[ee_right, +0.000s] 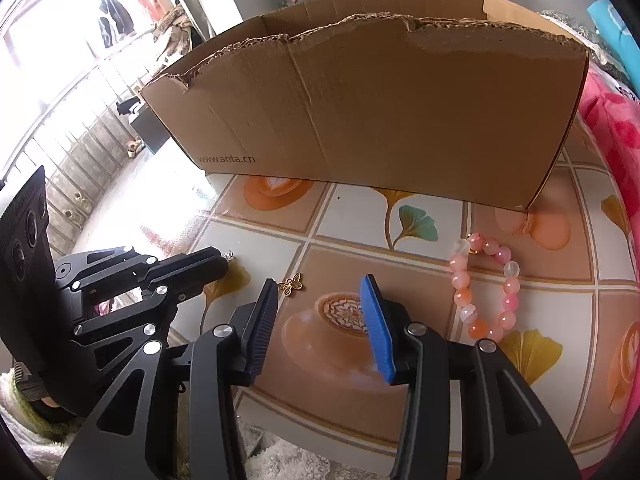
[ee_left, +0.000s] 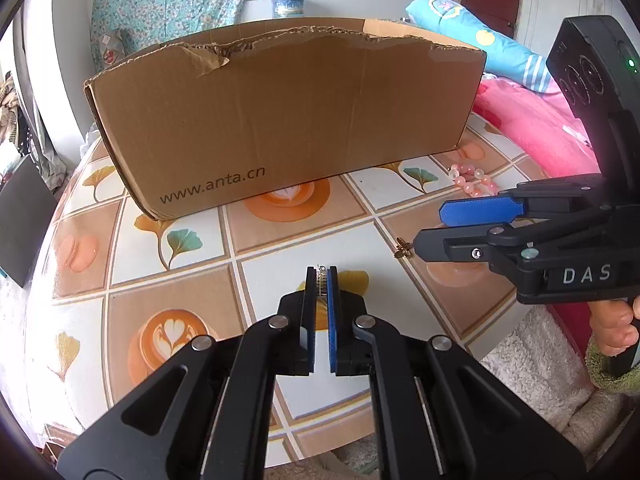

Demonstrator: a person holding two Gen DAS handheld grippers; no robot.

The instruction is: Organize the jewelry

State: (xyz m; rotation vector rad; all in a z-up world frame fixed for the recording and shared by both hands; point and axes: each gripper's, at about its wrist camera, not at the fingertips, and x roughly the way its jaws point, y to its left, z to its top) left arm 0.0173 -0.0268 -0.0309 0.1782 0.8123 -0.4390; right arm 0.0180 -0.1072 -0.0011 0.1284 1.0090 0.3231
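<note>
One tiny trinket (ee_left: 321, 269) pinched, half-hidden, indistinct

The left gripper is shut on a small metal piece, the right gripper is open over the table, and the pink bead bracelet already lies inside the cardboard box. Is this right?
Not quite. The bracelet is not in the box; the right wrist view shows it on the table in front of the box. The rest holds: the left gripper is shut on a small metal piece, and the right gripper is open.

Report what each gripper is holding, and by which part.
The left gripper pinches a small metallic jewelry piece at its fingertips; which part cannot be told. The right gripper is open, holding nothing.
</note>
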